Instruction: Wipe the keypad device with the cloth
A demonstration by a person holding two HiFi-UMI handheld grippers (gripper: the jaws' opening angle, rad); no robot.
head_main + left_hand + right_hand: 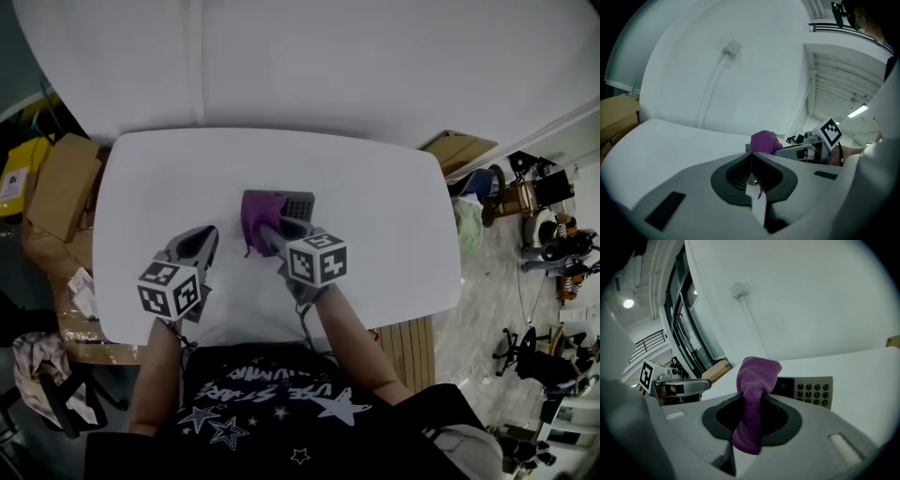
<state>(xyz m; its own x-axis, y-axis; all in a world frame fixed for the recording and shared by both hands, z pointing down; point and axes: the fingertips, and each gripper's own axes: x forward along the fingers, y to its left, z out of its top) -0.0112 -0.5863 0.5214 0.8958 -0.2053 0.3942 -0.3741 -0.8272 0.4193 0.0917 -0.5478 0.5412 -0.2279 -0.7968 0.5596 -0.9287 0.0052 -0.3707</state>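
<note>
White tabletop (394,216), plain wall behind; cardboard boxes (61,183) on the floor to the left. Keypad device (300,202) lies flat near the tabletop centre. Right claw (757,397) is pinched on the purple cloth (757,376). The bunched cloth covers the device's left part, with buttons exposed beside it. Left claw (751,154) is closed tip to tip, nothing gripped, held just left of the cloth and not touching it.

The left gripper (204,236) sits at the person's left side, pointing forward, its jaws pressed together (their tips meet in the left gripper view). The right gripper (266,228) reaches further forward and angles toward the left, its jaws clamped on the purple cloth (757,373). The bare left forearm (155,375) and right forearm (354,342) both extend forward from the torso.
</note>
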